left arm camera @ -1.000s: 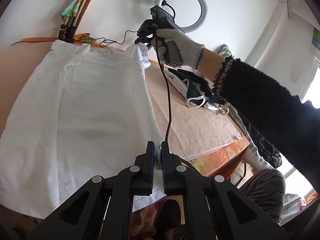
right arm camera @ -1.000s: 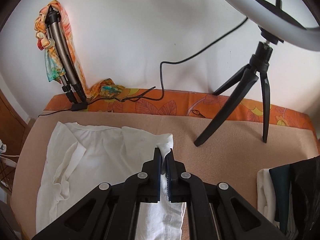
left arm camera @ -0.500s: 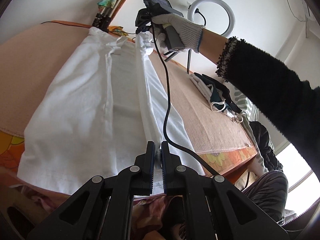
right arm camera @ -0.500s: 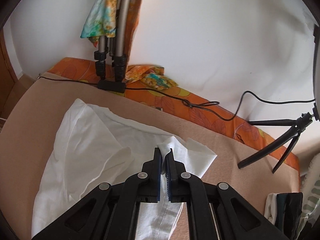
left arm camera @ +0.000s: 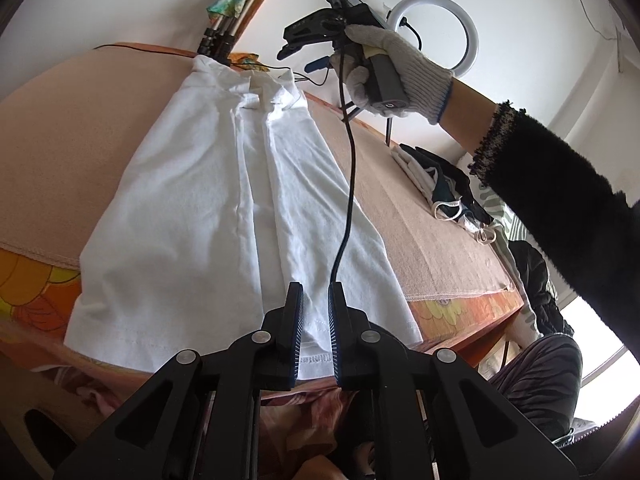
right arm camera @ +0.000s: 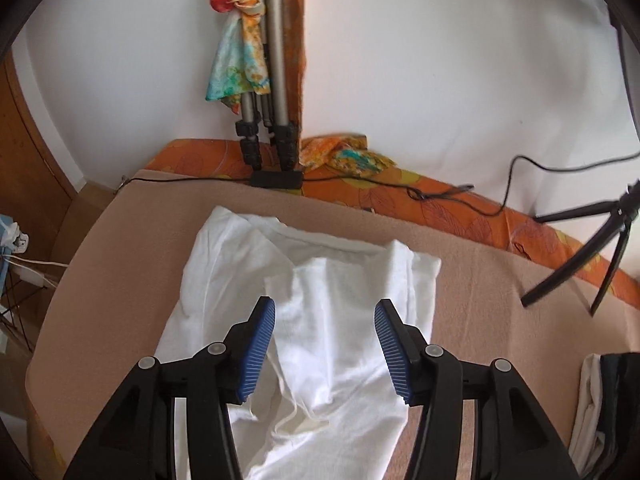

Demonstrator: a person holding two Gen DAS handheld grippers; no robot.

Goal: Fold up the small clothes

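While the beige blanket [left arm camera: 420,216] covers the table, the white T-shirt [left arm camera: 224,208] lies flat on it, sides folded inward, hem at 6 o'clock. Left gripper [left arm camera: 315,308]: jaws slightly parted over the hem, holding nothing. Right gripper [right arm camera: 325,320]: jaws wide apart, empty, above the collar end at 12 o'clock.

Surface: a table [left arm camera: 424,240] covered by a tan blanket [right arm camera: 132,240], over an orange flowered cloth [right arm camera: 460,208] that shows along its edges.
Middle: a white T-shirt [left arm camera: 208,216] lies flat, both sides folded inward, its hem hanging over the near edge.
Right end: a pile of dark and white clothes [left arm camera: 440,184].
Far edge: tripod legs [right arm camera: 266,144], a small black tripod [right arm camera: 580,264], a thin black cable [right arm camera: 440,196].
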